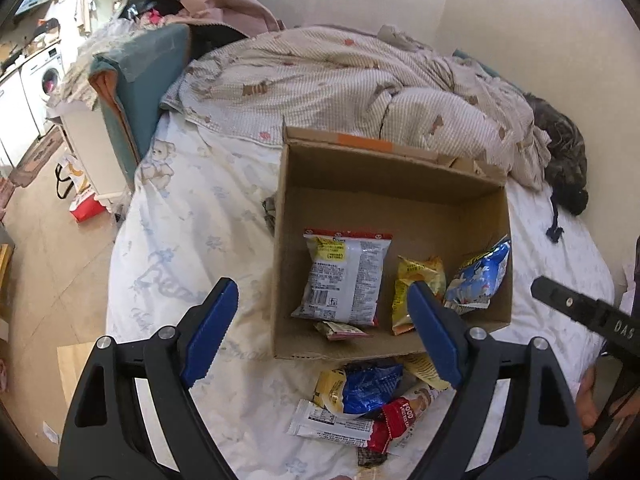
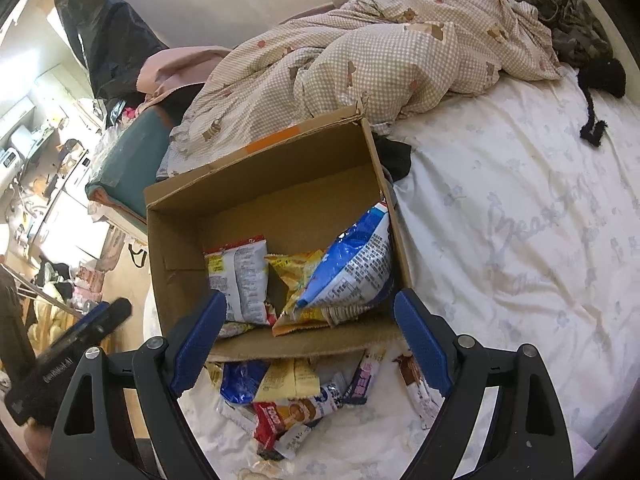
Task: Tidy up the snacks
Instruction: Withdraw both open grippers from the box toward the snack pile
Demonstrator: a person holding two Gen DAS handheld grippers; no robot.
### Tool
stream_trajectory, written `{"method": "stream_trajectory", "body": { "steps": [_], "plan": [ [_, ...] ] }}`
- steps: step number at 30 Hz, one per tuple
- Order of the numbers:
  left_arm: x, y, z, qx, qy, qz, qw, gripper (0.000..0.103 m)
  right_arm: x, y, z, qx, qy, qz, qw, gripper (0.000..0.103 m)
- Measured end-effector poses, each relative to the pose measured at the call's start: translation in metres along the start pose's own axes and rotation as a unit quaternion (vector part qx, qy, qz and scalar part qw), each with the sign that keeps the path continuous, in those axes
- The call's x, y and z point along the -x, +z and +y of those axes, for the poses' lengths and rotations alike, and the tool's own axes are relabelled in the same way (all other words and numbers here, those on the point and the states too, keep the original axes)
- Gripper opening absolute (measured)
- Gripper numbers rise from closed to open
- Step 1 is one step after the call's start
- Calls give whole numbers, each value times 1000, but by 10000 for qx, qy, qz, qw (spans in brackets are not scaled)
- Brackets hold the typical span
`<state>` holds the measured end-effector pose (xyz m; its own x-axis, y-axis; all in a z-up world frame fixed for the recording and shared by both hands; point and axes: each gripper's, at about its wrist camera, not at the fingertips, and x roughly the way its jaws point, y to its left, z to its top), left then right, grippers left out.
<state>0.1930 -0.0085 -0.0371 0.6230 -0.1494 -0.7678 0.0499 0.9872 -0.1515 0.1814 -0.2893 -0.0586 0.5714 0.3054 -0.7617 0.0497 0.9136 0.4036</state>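
Landmark: cardboard box (image 1: 400, 184), open-topped, standing on the bed (image 1: 192, 216) with its white printed sheet.

1. Left of the box: my left claw (image 1: 320, 324), blue pads wide apart, nothing between them, hanging above the box's near-left corner.
2. Inside the box, left part: white snack packet (image 1: 344, 276) with a red top edge, lying flat; a small pink-edged sachet (image 1: 340, 330) at its near end.
3. Inside the box, middle: yellow snack bag (image 1: 416, 280), crumpled.
4. Inside the box, right part: blue snack bag (image 2: 352, 264), leaning on the right wall.
5. Just in front of the box's near wall, on the sheet: loose pile of snacks (image 2: 288, 396) in blue, yellow, red and white wrappers, overlapping.
6. Above that near wall: my right claw (image 2: 308, 336), pads wide apart, gripping nothing.
7. Behind the box: checked duvet (image 2: 380, 52), bunched up.
8. Far right of the box: bare sheet.
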Motion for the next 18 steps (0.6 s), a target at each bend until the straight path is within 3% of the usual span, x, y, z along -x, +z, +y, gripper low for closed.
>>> {"method": "stream_trajectory", "body": {
  "steps": [11,18],
  "plan": [
    [28,-21,10,21,83,-76,9999,97,20,-29,-5,-118,56,67,9999,89],
    [38,-34,14,173,-49,-22,9998,98,29,-47,-5,-162,26,123,9998,89]
  ]
}}
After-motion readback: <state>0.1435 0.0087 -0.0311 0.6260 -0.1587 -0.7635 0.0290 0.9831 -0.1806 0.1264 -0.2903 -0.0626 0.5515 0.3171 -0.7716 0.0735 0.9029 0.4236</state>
